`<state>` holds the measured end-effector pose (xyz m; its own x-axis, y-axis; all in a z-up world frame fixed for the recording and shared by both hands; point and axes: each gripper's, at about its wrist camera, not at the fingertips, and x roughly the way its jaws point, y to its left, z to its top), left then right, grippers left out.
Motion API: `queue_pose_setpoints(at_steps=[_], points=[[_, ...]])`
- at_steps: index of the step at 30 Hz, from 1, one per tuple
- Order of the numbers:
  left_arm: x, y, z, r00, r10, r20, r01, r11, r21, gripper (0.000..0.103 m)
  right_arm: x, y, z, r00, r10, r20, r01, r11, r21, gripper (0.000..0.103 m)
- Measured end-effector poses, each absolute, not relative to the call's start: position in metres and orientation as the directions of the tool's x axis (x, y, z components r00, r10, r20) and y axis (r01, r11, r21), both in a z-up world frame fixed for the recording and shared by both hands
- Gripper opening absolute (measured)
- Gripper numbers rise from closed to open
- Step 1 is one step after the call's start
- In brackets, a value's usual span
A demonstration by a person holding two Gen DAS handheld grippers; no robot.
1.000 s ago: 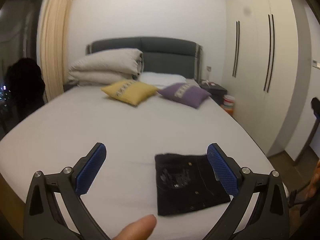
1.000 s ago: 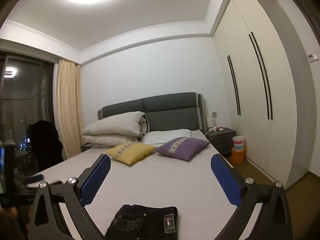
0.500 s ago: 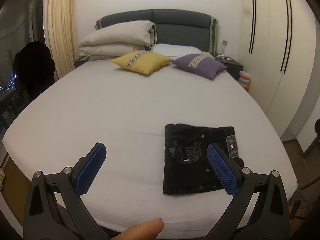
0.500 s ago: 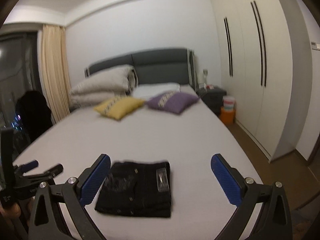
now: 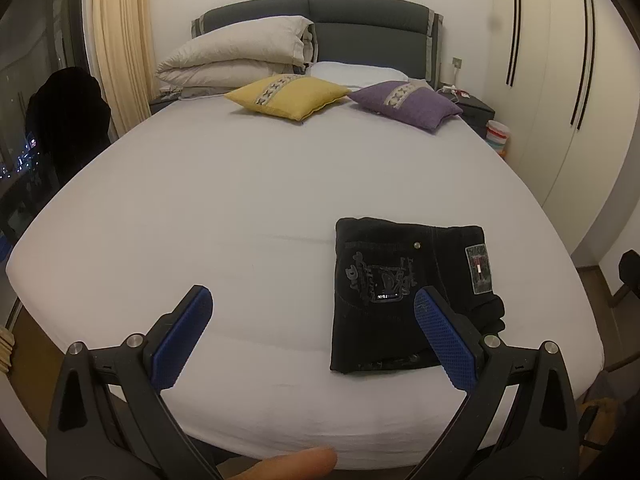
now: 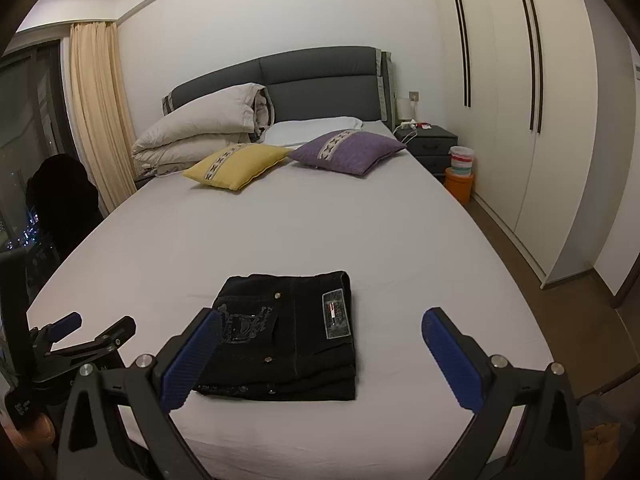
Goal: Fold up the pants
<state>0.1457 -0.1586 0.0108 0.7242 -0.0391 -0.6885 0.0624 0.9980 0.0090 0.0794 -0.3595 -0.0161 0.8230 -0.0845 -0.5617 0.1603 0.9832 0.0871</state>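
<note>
With both the left claw (image 5: 312,320) and right claw (image 6: 322,342) spread apart and empty, any careless nudge risks unsettling the folded black jeans (image 6: 288,336) lying near the bed (image 6: 280,232) edge.

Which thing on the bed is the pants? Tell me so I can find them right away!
Look at the big bed with the white sheet. Two cushions, a yellow one and a purple one, lie far off by the headboard, but the pants lie alone near the foot of the bed. They are the only black thing on the sheet, folded into a flat square with a small label patch on top.
</note>
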Motion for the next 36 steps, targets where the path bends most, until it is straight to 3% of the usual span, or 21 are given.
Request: queue_pose_setpoints(at_steps=[36], points=[[0.148,-0.161,-0.007,0.692,-0.038,-0.720,0.071,0.997,0.017,0.103,0.087,-0.350,-0.032,0.801,-0.060,-0.595,0.140,0.986,0.088,0.103]])
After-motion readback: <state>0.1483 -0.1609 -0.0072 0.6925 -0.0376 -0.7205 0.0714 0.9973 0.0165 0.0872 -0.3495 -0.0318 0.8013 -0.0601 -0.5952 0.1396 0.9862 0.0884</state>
